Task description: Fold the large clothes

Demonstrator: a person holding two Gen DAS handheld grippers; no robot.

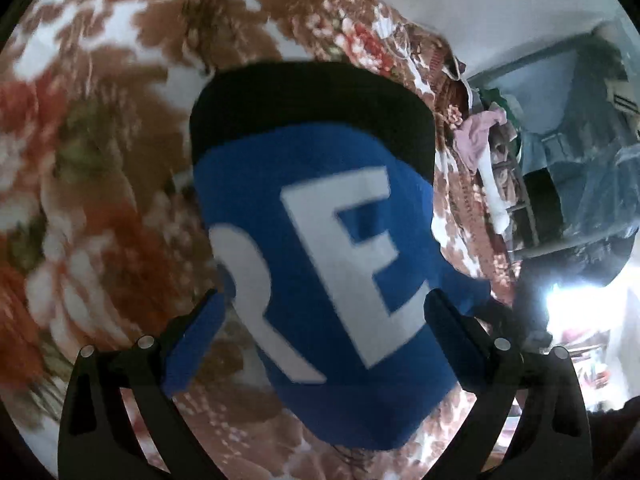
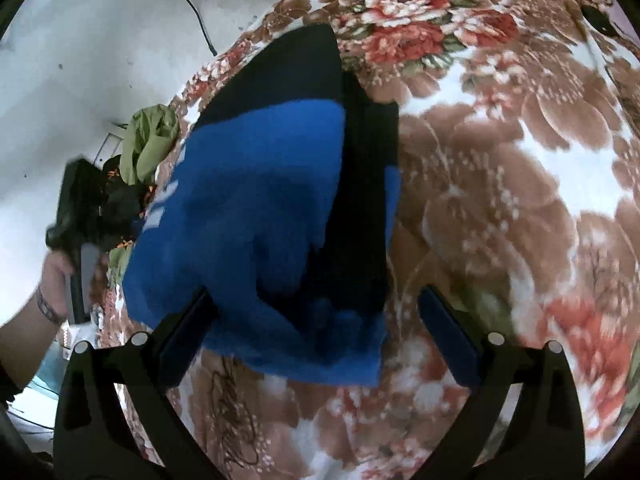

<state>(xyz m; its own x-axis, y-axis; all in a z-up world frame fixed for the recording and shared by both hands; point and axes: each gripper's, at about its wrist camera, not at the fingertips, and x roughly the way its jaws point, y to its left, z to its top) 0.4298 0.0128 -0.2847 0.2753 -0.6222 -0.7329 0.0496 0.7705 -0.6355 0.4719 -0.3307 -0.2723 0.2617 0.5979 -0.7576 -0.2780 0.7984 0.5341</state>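
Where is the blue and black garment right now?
The blue and black garment lies folded on the floral blanket, centred in both wrist views between each hand-held gripper's open fingers; the blanket's edge is to its left in the right wrist view.

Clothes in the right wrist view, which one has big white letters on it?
The blue and black garment lying on the floral blanket; white lettering shows along its left edge. The green garment beyond the bed shows none.

A home bedroom, bed under a floral blanket [image 2: 500, 160], plain white wall [image 2: 80, 40] with a cable, loose clothes [image 1: 476, 136] heaped at the far right
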